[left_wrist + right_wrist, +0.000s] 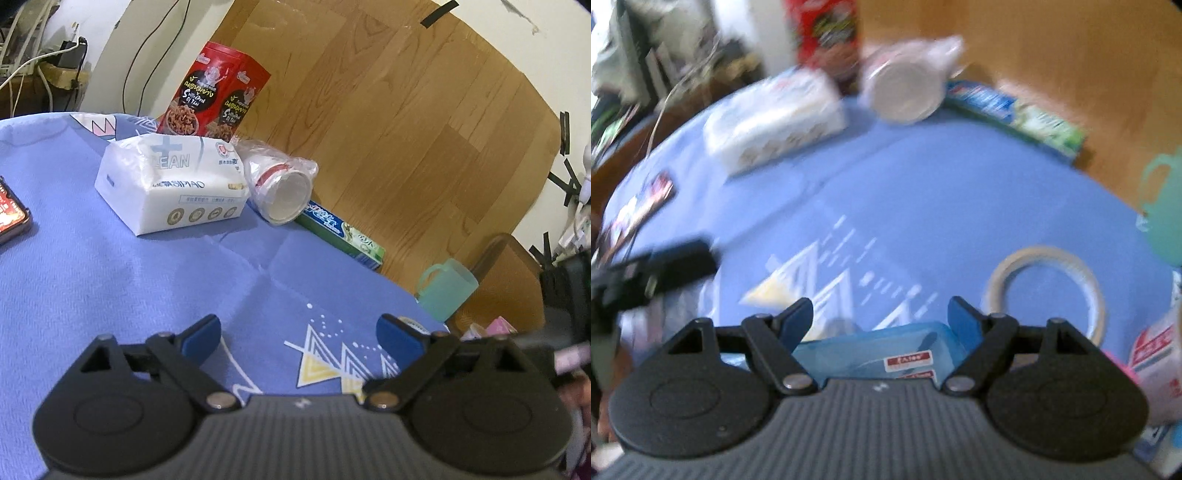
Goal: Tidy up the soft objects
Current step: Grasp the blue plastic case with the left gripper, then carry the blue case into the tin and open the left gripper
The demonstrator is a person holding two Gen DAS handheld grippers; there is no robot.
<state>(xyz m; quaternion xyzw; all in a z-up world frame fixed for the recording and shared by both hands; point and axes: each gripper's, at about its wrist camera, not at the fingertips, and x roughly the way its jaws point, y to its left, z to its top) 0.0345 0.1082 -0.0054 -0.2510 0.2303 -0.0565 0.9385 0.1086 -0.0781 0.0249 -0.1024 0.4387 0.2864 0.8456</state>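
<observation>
A white tissue pack [170,184] lies on the blue cloth [110,288] at the far side, also blurred in the right wrist view [772,118]. A plastic-wrapped stack of paper cups [280,184] lies on its side right of it. My left gripper [299,332] is open and empty over the cloth. My right gripper [882,314] is open; a blue soft pack [879,354] sits between its jaws, and I cannot tell whether the pads touch it.
A red snack box [210,92] stands behind the tissue pack. A green toothpaste box [343,236], a teal mug [447,288], a tape roll [1049,288], a phone [11,218] and a red-and-white packet [1160,362] are around. A wooden board backs the table.
</observation>
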